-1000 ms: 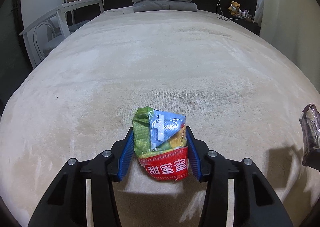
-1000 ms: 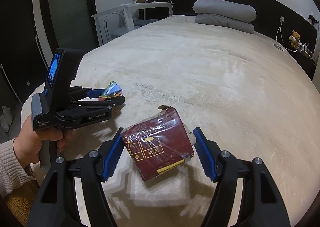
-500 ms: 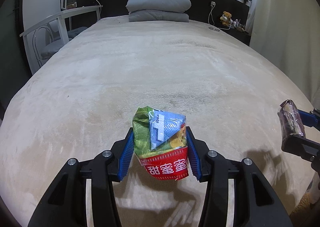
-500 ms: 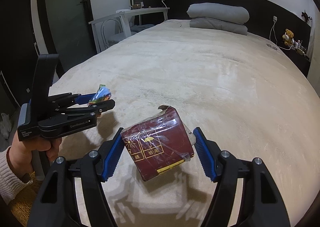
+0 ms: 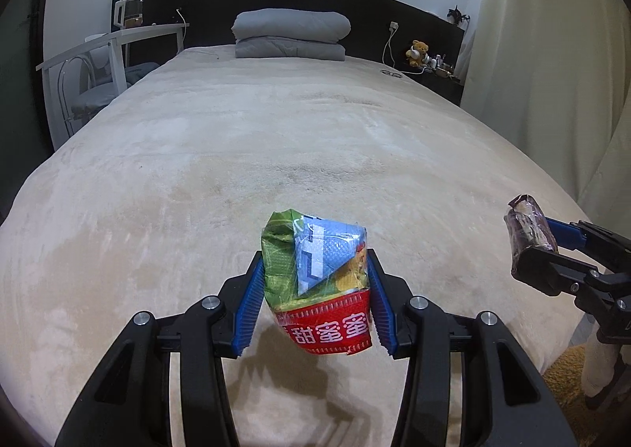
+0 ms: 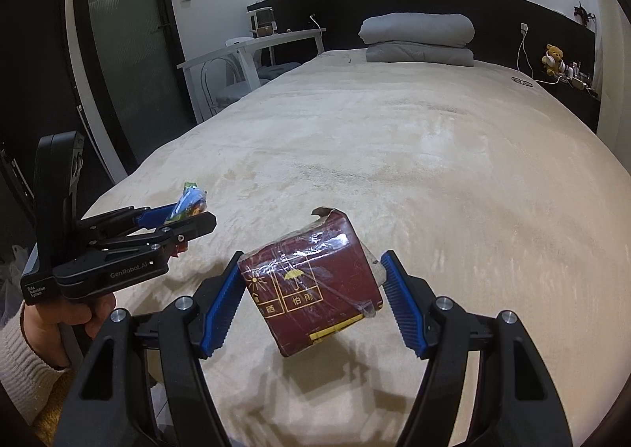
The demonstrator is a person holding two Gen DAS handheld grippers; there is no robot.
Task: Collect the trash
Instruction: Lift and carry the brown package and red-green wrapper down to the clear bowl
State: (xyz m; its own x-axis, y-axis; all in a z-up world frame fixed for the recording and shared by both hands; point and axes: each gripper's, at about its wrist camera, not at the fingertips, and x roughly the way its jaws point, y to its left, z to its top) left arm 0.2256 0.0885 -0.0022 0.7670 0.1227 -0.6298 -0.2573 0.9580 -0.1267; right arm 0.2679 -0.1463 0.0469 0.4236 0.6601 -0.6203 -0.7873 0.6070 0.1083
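My left gripper (image 5: 313,289) is shut on a crumpled snack wrapper (image 5: 315,281), green, blue and red with white characters, held above the beige bed cover (image 5: 276,139). My right gripper (image 6: 311,285) is shut on a dark red carton (image 6: 311,281) wrapped in clear film, tilted, held above the bed's near end. The right gripper with the carton (image 5: 528,234) shows at the right edge of the left wrist view. The left gripper with the wrapper (image 6: 189,202) shows at the left of the right wrist view.
Folded grey bedding (image 5: 290,34) lies at the head of the bed against a black headboard (image 5: 355,1). A white desk and chair (image 5: 106,64) stand to the left. A shelf with a teddy bear (image 5: 418,52) is on the right, by a curtain (image 5: 552,52).
Both grippers have risen and drawn back from the bed, each still holding its item. The right gripper has come further into the left wrist view.
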